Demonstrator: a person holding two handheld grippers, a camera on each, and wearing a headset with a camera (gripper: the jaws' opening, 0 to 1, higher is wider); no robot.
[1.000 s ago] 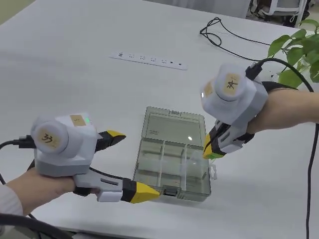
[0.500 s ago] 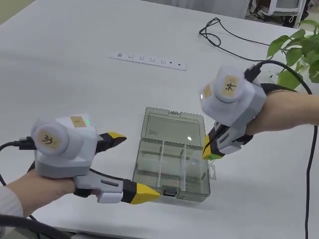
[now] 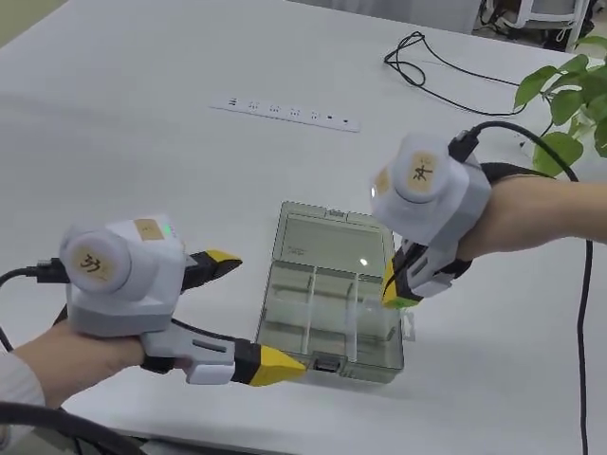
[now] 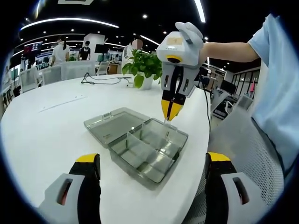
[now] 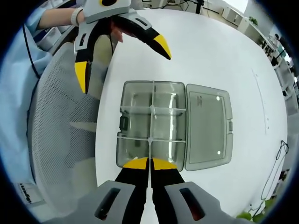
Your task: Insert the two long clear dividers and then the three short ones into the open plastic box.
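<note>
The open clear plastic box (image 3: 302, 320) lies near the table's front edge, its lid (image 3: 334, 244) flat behind it. Two long clear dividers (image 3: 308, 296) stand in the tray, with a short one (image 5: 153, 97) between a long one and one end wall. My right gripper (image 3: 391, 296) hangs over the tray's right side, shut on a short clear divider (image 5: 149, 148) that reaches down into the box (image 5: 135, 122). My left gripper (image 3: 248, 313) stands open just left of the box, nothing between its fingers. From the left gripper view the right gripper (image 4: 170, 111) points down over the box (image 4: 140, 144).
A white power strip (image 3: 285, 112) lies at the back of the table, a black cable (image 3: 427, 66) beyond it. A potted plant (image 3: 569, 90) stands at the far right. A small clear piece (image 3: 409, 327) lies beside the box's right wall.
My right gripper has shifted a little left and lower over the box with the divider. The left gripper has stayed put.
</note>
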